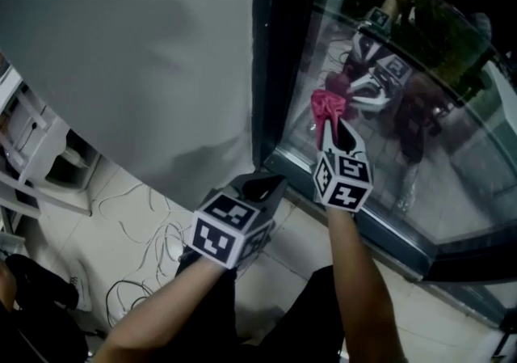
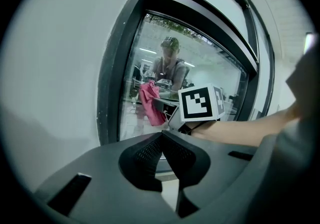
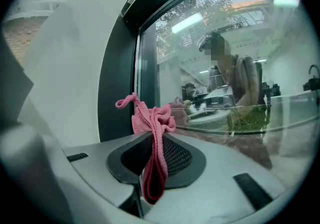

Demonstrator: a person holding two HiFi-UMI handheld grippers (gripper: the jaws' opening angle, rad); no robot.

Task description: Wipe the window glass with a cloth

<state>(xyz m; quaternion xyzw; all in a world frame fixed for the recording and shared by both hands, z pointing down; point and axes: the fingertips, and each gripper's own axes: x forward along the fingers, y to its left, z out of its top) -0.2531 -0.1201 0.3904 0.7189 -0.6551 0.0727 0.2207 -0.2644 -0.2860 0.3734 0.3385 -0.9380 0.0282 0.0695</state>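
- The right gripper is clenched on the pink cloth; its jaws pinch a folded strip of it, and a crumpled bunch stands out beyond the tips.
- The left gripper has its jaws closed together with nothing between them; it is to the left of the right gripper, apart from the glass, near the foot of the dark window frame.
- The cloth is at the window glass, near its lower left corner; its reflection shows just beside it, but I cannot tell whether it really touches.
- The frame runs just left of the cloth and also below it; to the right and upward the glass stretches wide; left of the frame is a grey wall.
- Below the left gripper is the pale floor; thin cables lie on it.
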